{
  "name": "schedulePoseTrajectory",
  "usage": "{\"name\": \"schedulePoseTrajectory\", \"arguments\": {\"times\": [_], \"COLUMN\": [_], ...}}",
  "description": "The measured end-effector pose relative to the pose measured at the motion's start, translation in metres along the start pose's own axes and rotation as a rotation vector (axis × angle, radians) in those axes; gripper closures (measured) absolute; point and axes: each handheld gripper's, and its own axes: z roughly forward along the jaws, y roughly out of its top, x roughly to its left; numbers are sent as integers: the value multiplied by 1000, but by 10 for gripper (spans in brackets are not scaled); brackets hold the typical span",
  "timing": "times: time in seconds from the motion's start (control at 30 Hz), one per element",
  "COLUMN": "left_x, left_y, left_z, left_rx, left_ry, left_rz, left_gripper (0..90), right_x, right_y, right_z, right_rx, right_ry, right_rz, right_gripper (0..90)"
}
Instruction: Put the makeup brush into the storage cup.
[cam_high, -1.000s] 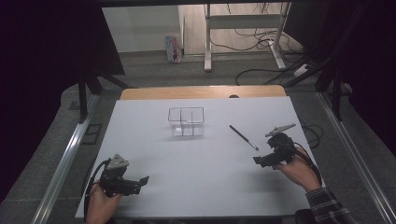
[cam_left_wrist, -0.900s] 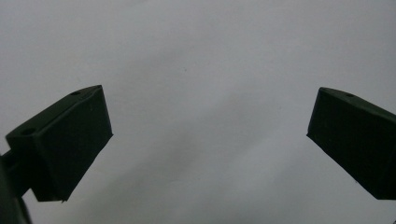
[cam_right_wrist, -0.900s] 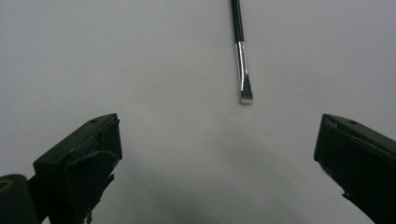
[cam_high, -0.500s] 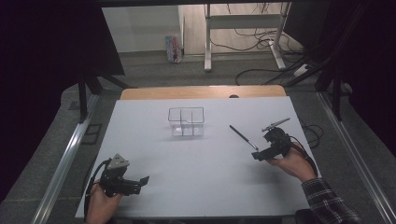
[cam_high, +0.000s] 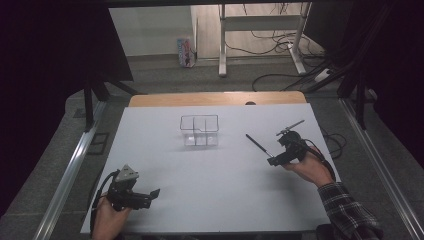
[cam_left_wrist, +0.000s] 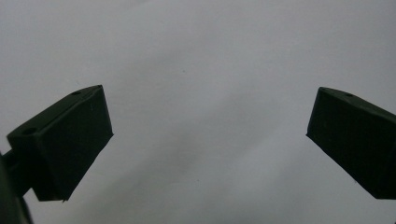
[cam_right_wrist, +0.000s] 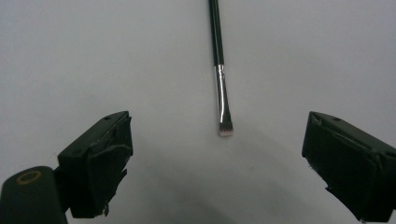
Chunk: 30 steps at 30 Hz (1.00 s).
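A thin black-handled brush (cam_high: 257, 144) with a silver ferrule lies on the white table top (cam_high: 225, 190), right of a clear compartment box (cam_high: 200, 139). My right gripper (cam_high: 272, 161) sits just behind the brush's near end. In the right gripper view, the brush (cam_right_wrist: 218, 60) points toward me and its bristle tip lies between the jaws of my right gripper (cam_right_wrist: 218, 140). The jaws have just been closing a little but stand wide and touch nothing. My left gripper (cam_high: 152, 193) rests low at the table's front left, and the left gripper (cam_left_wrist: 210, 135) is open over bare white surface.
A wooden table edge (cam_high: 215, 98) shows beyond the white sheet. Metal rails (cam_high: 70, 165) run along both sides. Cables (cam_high: 280, 40) and a small box (cam_high: 186, 52) lie on the floor behind. A plaid sleeve (cam_high: 345, 210) comes in at the bottom right.
My right gripper has moved left and away from the person, up to the near end of the brush. The left gripper has stayed put.
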Motion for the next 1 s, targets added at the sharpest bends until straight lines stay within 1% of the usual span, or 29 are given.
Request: {"name": "schedulePoseTrajectory", "arguments": {"times": [0.27, 0.5, 0.6, 0.77, 1.0], "left_x": [0, 0, 0, 0, 0], "left_y": [0, 0, 0, 0, 0], "left_z": [0, 0, 0, 0, 0], "left_rx": [-1, -1, -1, -1, 0], "left_ry": [2, 1, 0, -2, -1], "left_rz": [2, 2, 2, 2, 2], "left_gripper": [2, 2, 2, 2, 3], "right_x": [0, 0, 0, 0, 1], "right_y": [13, 26, 31, 37, 46], "right_z": [6, 10, 11, 13, 18], "right_rx": [18, 43, 45, 54, 64], "right_ry": [4, -6, -9, -25, -9], "right_rz": [-16, -35, -49, -66, -79], "right_gripper": [159, 193, 211, 265, 345]}}
